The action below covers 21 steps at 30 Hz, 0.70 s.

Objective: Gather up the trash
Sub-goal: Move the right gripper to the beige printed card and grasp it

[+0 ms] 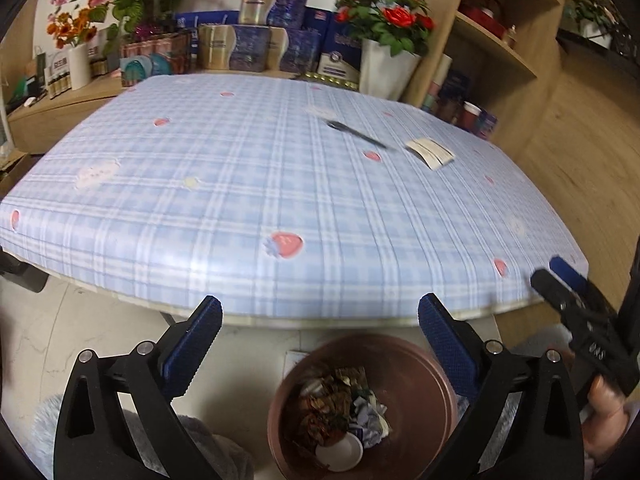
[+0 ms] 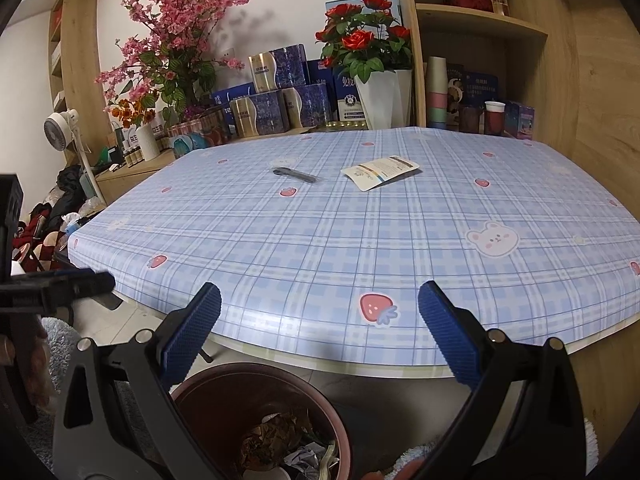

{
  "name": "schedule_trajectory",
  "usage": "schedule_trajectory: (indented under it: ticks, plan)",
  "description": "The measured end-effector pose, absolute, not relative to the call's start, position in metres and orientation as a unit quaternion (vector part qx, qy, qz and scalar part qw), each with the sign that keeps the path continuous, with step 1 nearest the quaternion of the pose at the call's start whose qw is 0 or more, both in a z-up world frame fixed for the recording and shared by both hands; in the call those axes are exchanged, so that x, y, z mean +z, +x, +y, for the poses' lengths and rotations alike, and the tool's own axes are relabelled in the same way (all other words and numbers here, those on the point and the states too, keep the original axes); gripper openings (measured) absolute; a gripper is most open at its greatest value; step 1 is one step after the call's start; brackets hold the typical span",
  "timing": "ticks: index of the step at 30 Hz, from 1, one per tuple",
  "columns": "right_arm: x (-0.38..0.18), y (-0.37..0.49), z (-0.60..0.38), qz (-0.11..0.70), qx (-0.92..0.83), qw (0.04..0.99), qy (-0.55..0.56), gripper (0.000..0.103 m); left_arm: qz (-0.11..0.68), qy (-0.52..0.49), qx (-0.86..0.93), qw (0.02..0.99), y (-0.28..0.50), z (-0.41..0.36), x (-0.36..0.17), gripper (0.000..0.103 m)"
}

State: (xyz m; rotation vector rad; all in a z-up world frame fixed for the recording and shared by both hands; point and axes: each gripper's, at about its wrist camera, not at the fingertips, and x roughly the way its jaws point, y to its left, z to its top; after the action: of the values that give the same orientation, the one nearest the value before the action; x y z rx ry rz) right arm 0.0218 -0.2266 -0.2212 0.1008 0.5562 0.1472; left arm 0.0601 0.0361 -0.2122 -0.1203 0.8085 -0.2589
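Partly done: bin (image 1: 362, 408) holds scraps. Left on tabletop (image 2: 320, 240): packet (image 2: 380, 172) at 1 o'clock, dark pen-like item (image 2: 295, 175) at 11. Both grippers' jaws apart, empty.

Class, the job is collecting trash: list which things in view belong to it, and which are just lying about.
Belong to the job:
trash bin
flat packet
dark wrapper
left tool
right tool

Just lying about:
rose pot
blue boxes
fan
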Motion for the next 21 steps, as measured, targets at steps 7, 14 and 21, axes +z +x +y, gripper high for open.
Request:
schedule_trajectory:
  ticks: [7, 14, 21]
  plan:
    - [-0.228, 0.032, -0.230, 0.294, 0.066, 0.952, 0.051, 0.097, 0.382, -0.062, -0.114, 0.915, 0.078, 0.043, -0.200, 0.096]
    - [-0.226, 0.055, -0.241, 0.320, 0.039, 0.945, 0.050, 0.097, 0.375, -0.062, -0.111, 0.918, 0.100, 0.043, -0.191, 0.096]
    - [-0.213, 0.113, -0.261, 0.359, 0.025, 0.932, 0.051, 0.097, 0.370, -0.051, -0.109, 0.921, 0.138, 0.037, -0.186, 0.096]
